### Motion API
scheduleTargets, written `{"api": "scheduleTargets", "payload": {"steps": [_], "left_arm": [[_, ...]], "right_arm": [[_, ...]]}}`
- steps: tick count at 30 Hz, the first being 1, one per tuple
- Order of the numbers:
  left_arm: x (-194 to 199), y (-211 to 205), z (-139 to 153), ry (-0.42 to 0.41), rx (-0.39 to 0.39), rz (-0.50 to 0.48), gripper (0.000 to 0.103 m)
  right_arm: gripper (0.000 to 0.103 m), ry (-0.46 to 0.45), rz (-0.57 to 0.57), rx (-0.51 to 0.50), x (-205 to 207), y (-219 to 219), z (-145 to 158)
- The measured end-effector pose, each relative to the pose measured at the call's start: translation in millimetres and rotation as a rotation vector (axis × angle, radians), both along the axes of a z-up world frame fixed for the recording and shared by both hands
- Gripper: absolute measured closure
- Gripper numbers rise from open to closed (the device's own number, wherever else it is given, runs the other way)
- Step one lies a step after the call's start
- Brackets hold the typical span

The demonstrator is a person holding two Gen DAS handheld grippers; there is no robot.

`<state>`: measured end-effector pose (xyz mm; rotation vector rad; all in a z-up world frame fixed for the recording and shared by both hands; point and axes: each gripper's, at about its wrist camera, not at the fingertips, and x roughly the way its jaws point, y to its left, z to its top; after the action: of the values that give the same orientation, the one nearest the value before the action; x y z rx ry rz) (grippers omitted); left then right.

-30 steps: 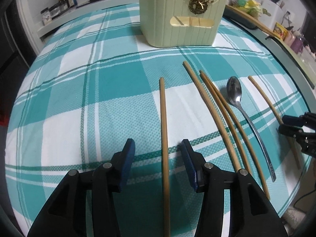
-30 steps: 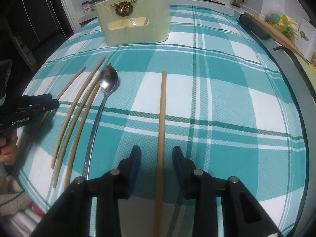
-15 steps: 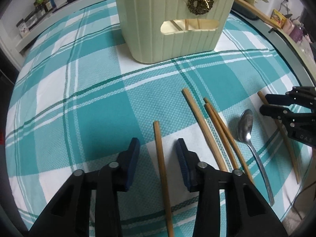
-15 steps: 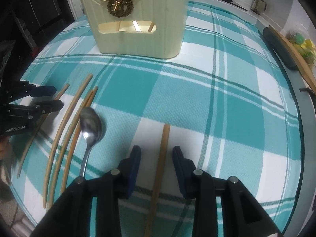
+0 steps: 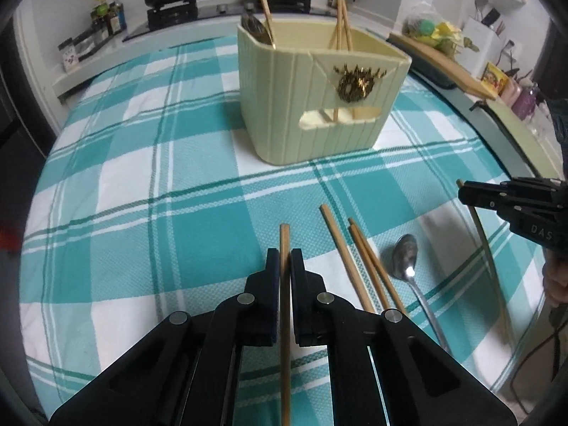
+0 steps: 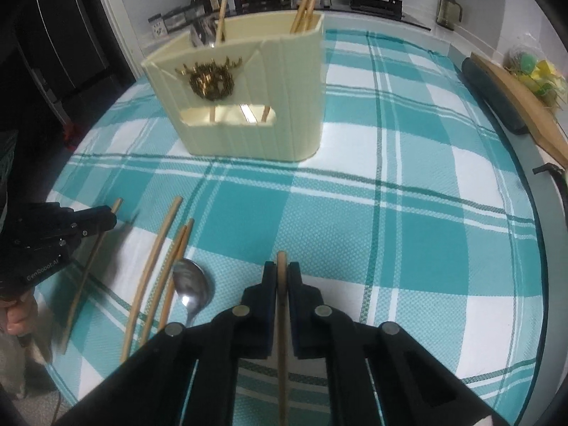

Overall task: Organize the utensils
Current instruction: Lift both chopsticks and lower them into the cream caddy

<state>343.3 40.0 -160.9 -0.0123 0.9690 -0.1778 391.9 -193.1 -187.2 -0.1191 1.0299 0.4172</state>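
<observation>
Pick-up step — left gripper (image 5: 284, 261) fingers clamped on a chopstick (image 5: 284, 241); right gripper (image 6: 282, 273) likewise on another chopstick (image 6: 281, 264), both apparently just off the surface (image 6: 426, 248). Next: carry to holder (image 5: 319, 106), drop tips in.

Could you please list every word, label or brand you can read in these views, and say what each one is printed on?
"GenRobot.AI": on the left hand-held gripper, seen from the right wrist.
"DAS": on the right hand-held gripper; the rest is cut off.
Labels on the bottles and the yellow packet: too small to read.
</observation>
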Motion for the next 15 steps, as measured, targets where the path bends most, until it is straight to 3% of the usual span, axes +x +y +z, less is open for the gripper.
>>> {"api": "scheduleTargets", "payload": {"steps": [9,15], "left_arm": [[-57,16,78,-0.216,-0.083,0.021,0.099],[-82,21,112,-0.324,-0.138,0.039,0.099]], "right_arm": [[0.097,-0.245,0.002,0.147,-57,-10,100],[0.097,-0.39,0.009,0.192,-90,-12,141]]}}
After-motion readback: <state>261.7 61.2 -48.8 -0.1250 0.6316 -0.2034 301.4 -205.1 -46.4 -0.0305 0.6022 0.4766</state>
